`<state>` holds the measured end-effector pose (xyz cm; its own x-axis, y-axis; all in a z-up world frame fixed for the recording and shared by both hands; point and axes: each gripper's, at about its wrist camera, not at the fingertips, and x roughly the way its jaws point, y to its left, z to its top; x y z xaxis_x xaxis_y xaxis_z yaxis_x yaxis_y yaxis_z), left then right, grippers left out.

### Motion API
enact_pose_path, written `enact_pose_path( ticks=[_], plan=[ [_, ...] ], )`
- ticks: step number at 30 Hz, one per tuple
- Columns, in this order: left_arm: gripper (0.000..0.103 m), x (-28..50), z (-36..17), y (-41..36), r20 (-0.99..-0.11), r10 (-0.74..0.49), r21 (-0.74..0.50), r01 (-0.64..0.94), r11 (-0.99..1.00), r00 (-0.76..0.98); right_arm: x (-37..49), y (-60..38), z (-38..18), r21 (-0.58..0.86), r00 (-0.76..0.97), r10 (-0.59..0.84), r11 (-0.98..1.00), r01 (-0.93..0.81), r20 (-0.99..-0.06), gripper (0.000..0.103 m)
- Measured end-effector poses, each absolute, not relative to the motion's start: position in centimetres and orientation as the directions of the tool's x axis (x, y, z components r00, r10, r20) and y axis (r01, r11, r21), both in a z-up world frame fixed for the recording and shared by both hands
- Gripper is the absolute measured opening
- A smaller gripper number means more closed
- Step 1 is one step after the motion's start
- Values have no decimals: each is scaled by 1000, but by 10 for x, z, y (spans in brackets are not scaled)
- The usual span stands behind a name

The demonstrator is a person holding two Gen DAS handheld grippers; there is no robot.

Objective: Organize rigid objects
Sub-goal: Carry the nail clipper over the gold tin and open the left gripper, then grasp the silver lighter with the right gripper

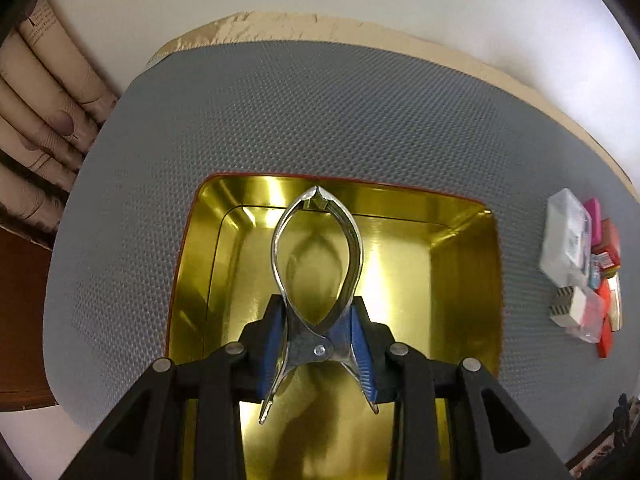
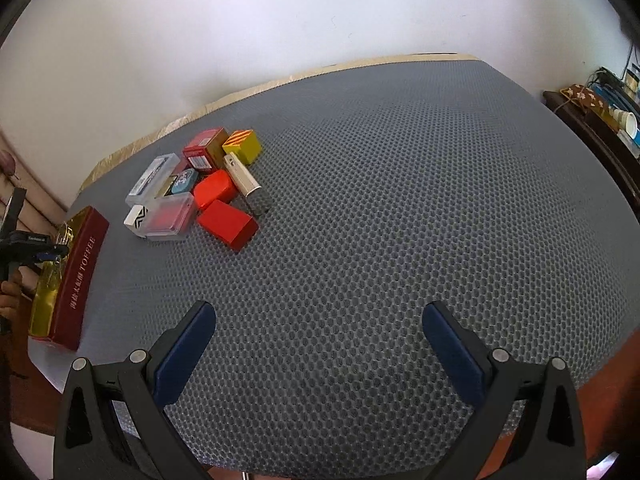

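While your left gripper (image 1: 318, 344) clamps the steel clip (image 1: 318, 264) by its handles, held over the open toffee tin (image 1: 464, 240), lower it close to the gold floor before you ease the blue pads (image 1: 362, 354) apart. Polished metal on a mirror-smooth tin will likely skid and clatter if dropped from height, so set it down flat and near a wall to leave room. Its curved, pincer-shaped arms meet at a point out front; the handles are thin and slick, so loosen slowly. Your right gripper (image 2: 318, 360) hangs wide and empty above the grey honeycomb mat (image 2: 400, 200). The small boxes (image 2: 192, 192), hard-edged red card, clear plastic and one yellow striped cube, lie heaped on the mat, well apart from the tin.
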<state>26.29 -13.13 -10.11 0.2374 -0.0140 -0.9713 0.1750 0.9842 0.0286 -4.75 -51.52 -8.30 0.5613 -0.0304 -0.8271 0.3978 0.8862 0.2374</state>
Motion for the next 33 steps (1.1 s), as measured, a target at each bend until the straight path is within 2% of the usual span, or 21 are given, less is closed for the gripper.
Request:
enact_pose_path(
  ticks=[7, 12, 18, 20, 22, 26, 33],
  plan=[
    [33, 271, -117, -126, -969, 9, 54, 178, 983, 247, -32, -506, -86, 209, 563, -30, 911, 355, -826, 103],
    [33, 271, -114, -121, -959, 38, 84, 154, 985, 280, -6, -510, -69, 212, 618, 8, 942, 258, -786, 103],
    [33, 253, -69, -103, -926, -28, 4, 83, 997, 377, 50, -504, -63, 152, 581, 84, 986, 68, -809, 84],
    [34, 234, -47, -100, -904, -59, -37, 59, 998, 423, 66, -503, -68, 154, 551, 121, 988, 14, -826, 74],
    [37, 209, -28, -104, -890, -74, -57, 51, 997, 450, 81, -500, -74, 137, 513, 133, 990, -30, -848, 71],
    [38, 158, -8, -109, -875, -119, -95, 75, 993, 469, 102, -499, -88, 105, 452, 132, 991, -84, -882, 55],
    [39, 94, -14, -131, -887, -170, -133, 115, 984, 429, 117, -502, -100, 122, 390, 157, 986, -112, -907, 53]
  ],
)
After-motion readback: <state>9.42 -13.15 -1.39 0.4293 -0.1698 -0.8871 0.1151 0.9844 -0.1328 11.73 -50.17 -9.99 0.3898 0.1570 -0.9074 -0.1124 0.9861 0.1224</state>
